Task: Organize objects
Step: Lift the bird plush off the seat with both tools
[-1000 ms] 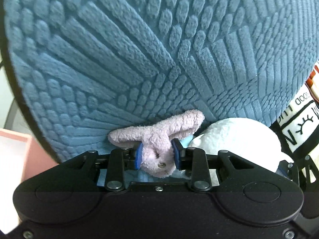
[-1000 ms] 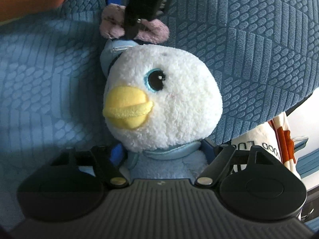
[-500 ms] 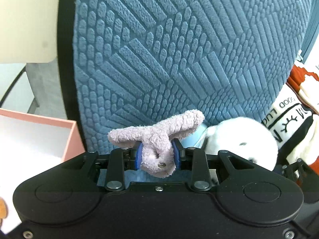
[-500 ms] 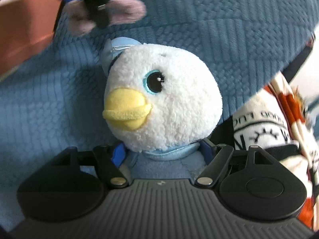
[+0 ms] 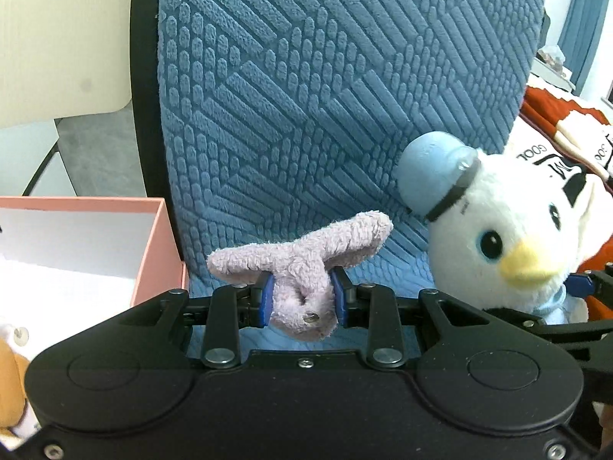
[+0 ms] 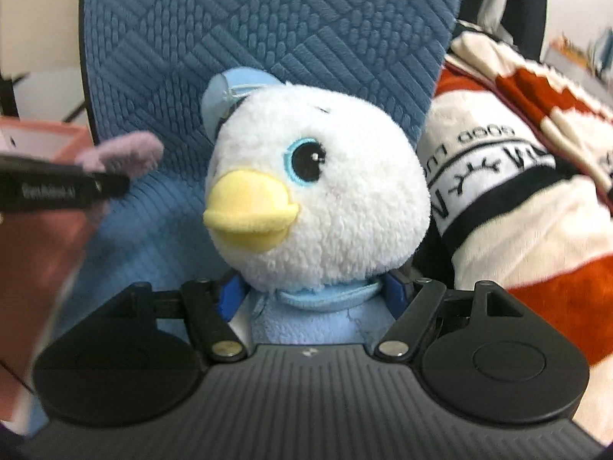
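Note:
My left gripper (image 5: 302,295) is shut on a small mauve plush piece (image 5: 306,253), its two floppy arms sticking out above the blue pads. It hangs in front of a blue textured cushion (image 5: 325,76). A white duck plush (image 6: 325,191) with a yellow beak and a light blue cap sits upright in my right gripper (image 6: 314,295). That gripper's blue pads press the toy's light blue body, and the jaws are closing a little on it. In the left wrist view the duck plush (image 5: 498,222) is at the right. The mauve plush piece (image 6: 126,151) shows at the left of the right wrist view.
An open pink box (image 5: 153,237) with a white inside stands left of the cushion. An orange plush (image 5: 9,375) peeks in at the bottom left. A red, white and black blanket (image 6: 517,191) with lettering lies to the right of the cushion.
The left gripper has carried the mauve piece left and up, bringing the pink box into view. The right gripper rolled and rose with the duck, which now shows its face in the left view.

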Demonstrator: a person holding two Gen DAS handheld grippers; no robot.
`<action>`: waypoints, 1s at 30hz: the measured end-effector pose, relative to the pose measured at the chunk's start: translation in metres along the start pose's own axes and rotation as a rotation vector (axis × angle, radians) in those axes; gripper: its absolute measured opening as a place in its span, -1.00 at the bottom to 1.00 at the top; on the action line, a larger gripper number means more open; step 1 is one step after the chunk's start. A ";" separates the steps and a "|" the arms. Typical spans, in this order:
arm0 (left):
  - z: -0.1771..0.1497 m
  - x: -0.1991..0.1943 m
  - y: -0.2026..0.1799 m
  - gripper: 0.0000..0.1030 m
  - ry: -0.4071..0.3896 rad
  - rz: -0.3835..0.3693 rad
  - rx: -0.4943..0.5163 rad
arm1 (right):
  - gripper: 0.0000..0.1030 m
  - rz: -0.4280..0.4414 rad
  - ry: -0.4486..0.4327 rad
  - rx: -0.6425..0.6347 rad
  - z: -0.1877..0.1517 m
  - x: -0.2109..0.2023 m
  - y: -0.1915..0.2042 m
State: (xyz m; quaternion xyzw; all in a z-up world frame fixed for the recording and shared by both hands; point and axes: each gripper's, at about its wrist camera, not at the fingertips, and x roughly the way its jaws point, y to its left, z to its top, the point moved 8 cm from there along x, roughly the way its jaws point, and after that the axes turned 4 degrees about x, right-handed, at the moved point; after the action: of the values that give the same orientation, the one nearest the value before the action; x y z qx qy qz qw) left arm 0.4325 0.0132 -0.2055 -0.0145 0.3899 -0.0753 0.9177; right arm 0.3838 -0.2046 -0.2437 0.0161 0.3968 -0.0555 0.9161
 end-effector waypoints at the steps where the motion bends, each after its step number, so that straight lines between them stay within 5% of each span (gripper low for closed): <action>1: -0.002 -0.002 -0.002 -0.45 0.001 -0.003 0.005 | 0.44 0.017 0.007 0.027 -0.002 -0.002 0.001; 18: -0.079 -0.024 -0.023 -0.45 0.110 -0.020 0.107 | 0.41 0.152 0.177 0.342 -0.061 -0.024 0.000; 30: -0.089 -0.058 -0.017 -0.45 0.120 -0.046 0.107 | 0.38 0.203 0.260 0.415 -0.096 -0.051 0.015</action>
State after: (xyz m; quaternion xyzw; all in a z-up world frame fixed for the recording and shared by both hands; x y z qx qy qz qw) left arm 0.3271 0.0079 -0.2247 0.0304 0.4392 -0.1179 0.8901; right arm 0.2815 -0.1776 -0.2730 0.2503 0.4875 -0.0408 0.8355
